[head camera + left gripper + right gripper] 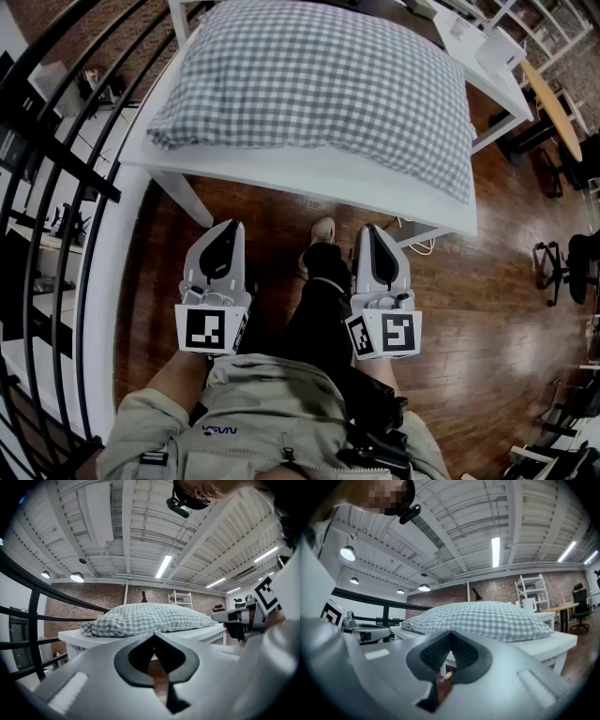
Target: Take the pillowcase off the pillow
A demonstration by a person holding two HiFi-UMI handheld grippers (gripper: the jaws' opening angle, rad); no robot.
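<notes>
Both claws clenched and empty, short of the checked pillow.
The left gripper (223, 229) and right gripper (375, 231) sit level, side by side, jaws pressed together on nothing. Ahead of both tips, apart from them, the pillow (375, 112) lies inside its grey-and-white gingham pillowcase (281, 75) on the white table (309, 175). The marker cubes (206, 328) carry black-and-white squares. The blue lettering on the jacket (169, 427) is too small to read.
</notes>
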